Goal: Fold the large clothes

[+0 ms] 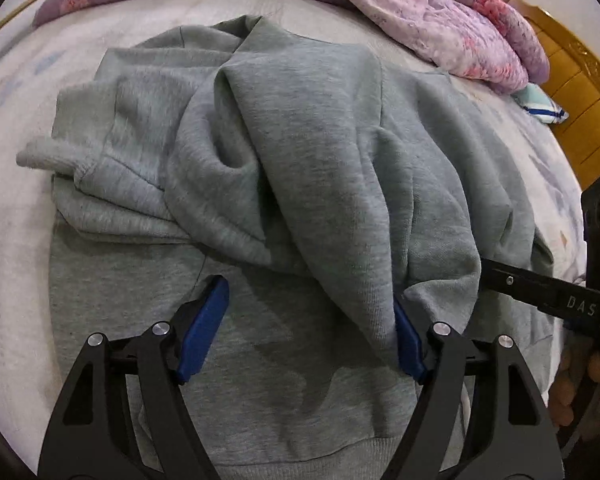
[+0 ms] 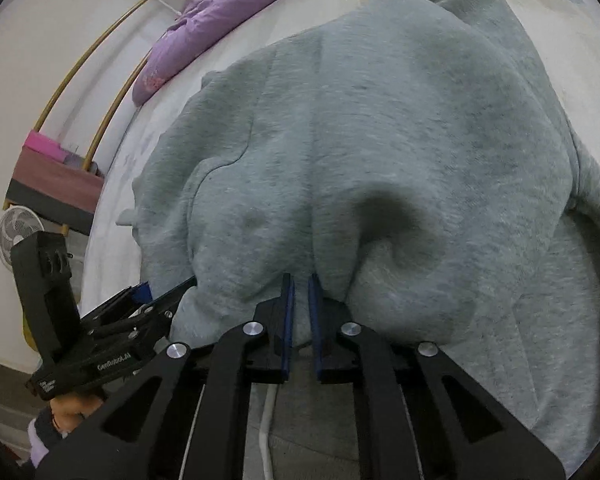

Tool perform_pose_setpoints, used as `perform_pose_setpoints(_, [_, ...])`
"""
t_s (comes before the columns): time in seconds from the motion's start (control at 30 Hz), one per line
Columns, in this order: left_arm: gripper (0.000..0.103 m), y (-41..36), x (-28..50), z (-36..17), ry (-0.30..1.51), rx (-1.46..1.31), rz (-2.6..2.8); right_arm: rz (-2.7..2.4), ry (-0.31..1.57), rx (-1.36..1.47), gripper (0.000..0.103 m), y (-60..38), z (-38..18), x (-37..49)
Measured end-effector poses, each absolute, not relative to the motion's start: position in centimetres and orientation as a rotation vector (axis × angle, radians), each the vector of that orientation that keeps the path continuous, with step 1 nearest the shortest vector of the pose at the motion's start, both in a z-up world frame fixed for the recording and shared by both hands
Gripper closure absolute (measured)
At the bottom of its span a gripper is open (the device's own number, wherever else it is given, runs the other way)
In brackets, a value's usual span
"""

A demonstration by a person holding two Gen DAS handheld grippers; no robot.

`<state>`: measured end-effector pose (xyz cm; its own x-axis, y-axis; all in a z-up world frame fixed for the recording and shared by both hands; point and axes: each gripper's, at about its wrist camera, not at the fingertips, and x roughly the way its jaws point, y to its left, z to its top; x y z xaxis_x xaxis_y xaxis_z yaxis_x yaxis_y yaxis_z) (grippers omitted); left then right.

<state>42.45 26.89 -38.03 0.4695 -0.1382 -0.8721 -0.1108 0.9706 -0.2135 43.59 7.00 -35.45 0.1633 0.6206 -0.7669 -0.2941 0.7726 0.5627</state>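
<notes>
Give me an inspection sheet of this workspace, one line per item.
Surface: bed with a pale printed sheet.
Job's things: grey sweatshirt lying crumpled on the bed, part of it drawn up in a raised fold.
Clutter: purple floral quilt bunched along the far edge; a small light blue item beside it, too small to identify.
Grippers: left gripper open above the sweatshirt; right gripper shut on a fold of the sweatshirt.
Cables: white cord running beneath the right gripper.
Surroundings: wooden headboard, white fan, low shelf with a pink box.
</notes>
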Motion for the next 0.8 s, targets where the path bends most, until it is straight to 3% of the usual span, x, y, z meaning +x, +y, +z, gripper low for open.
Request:
perform_pose_setpoints(0.1, [0.028, 26.8, 42.1, -37.6, 1.080, -0.233, -0.031, 0.669, 1.268, 0.291, 0.098, 7.3, -35.2, 43.6])
perform_pose_setpoints(0.23, [0.028, 27.8, 41.7, -34.4, 1.012, -0.247, -0.099, 0.731, 1.259, 0.305, 0.090, 7.5, -32.7, 44.9])
perform_pose_setpoints(0.27, [0.028, 28.2, 41.7, -33.5, 0.988, -0.250, -0.110, 0.748, 1.225, 0.305, 0.086, 7.6, -31.4, 45.5])
perform_pose_setpoints(0.33, [0.027, 29.6, 42.6, -31.5, 0.941, -0.274, -0.120, 0.747, 1.175, 0.288, 0.068, 7.4, -29.2, 46.8])
perform_pose_setpoints(0.37, [0.022, 30.1, 43.3, -30.9, 0.928, -0.292, -0.119, 0.739, 1.159, 0.281, 0.062, 7.3, -28.5, 47.6])
perform_pose_setpoints(0.57, [0.021, 36.1, 52.8, -30.4, 0.926, -0.397, 0.097, 0.573, 1.156, 0.305, 0.054, 5.8, -27.9, 55.8])
perform_pose_setpoints(0.8, [0.021, 37.5, 62.4, -32.4, 0.993, -0.460, 0.178, 0.454, 1.196, 0.360, 0.040, 5.2, -29.8, 64.2])
